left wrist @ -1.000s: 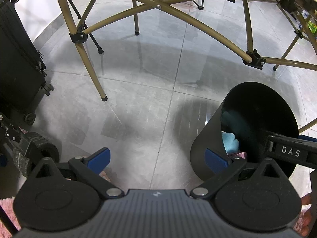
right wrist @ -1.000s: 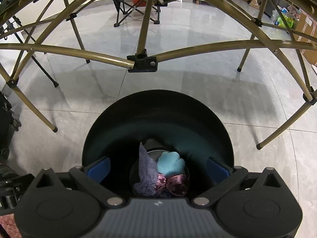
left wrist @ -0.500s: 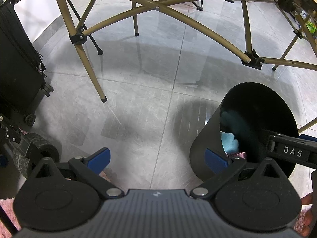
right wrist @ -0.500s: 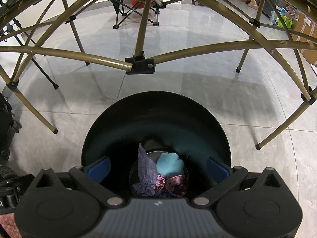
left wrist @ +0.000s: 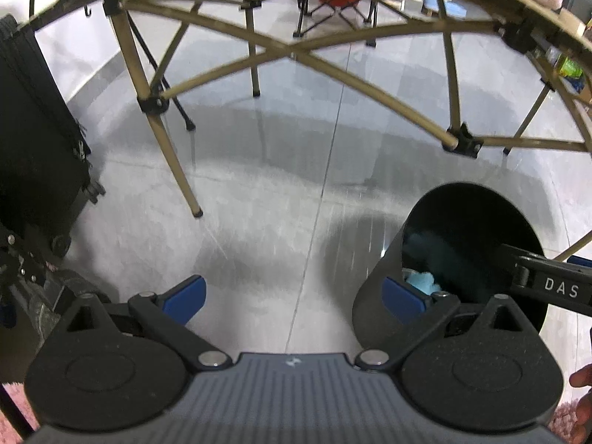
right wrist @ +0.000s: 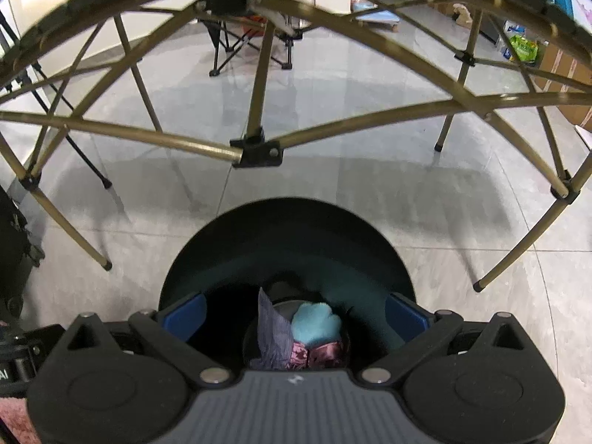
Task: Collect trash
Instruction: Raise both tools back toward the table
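A black round trash bin (right wrist: 285, 229) stands on the grey tile floor, right below my right gripper (right wrist: 294, 312). At its bottom lie a light blue wad (right wrist: 314, 323), a purple-grey wrapper (right wrist: 272, 333) and a pink shiny wrapper (right wrist: 320, 355). My right gripper is open and holds nothing. In the left wrist view the bin (left wrist: 462, 222) is at the right, with the blue wad (left wrist: 420, 281) just visible inside. My left gripper (left wrist: 292, 294) is open over bare floor to the left of the bin, with nothing between its fingers.
Tan folding-table legs and crossbars (right wrist: 255, 148) span the floor beyond the bin. A black wheeled suitcase (left wrist: 33, 140) stands at the left. A folding camp chair (left wrist: 335, 3) is far back. Pink rug edge (left wrist: 14, 407) lies under me.
Both grippers have lifted and tilted up a little, so the table's underside rim now shows at the top. The bin and its contents have not moved.
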Demonstrator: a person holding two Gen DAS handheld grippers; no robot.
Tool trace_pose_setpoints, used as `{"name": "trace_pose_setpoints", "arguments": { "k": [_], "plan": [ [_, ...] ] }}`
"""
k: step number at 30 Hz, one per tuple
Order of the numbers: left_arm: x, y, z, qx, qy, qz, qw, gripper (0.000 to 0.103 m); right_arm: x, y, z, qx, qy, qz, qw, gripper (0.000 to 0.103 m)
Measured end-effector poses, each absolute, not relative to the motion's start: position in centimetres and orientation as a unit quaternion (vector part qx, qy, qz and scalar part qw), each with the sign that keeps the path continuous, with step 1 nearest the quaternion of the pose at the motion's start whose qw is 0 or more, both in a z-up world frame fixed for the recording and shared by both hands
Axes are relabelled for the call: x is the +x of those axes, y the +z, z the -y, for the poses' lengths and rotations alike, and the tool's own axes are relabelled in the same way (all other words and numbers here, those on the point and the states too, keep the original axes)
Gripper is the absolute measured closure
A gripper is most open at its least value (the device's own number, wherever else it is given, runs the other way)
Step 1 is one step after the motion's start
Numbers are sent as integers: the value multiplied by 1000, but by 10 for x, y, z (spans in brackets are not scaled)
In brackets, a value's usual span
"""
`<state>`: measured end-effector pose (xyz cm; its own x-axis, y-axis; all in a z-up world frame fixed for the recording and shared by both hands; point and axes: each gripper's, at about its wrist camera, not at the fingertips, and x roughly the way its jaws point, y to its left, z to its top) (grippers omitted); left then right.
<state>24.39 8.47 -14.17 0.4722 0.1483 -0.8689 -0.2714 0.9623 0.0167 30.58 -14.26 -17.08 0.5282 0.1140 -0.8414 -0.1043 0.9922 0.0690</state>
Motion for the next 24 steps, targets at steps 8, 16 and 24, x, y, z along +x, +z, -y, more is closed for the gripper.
{"name": "trace_pose_setpoints", "arguments": {
  "k": [8, 16, 24],
  "plan": [
    [235, -101, -80, -62, 122, -432, 892, 0, 296, -138, 156, 12, 66, -436, 898, 0],
    [235, -47, -66, -60, 100, -352, 929, 0, 282, -92, 173, 19, 72, -370, 926, 0],
    [258, -13, -53, -47, 86, -298, 949, 0, 272, -51, 196, 29, 74, -304, 949, 0]
  ]
}}
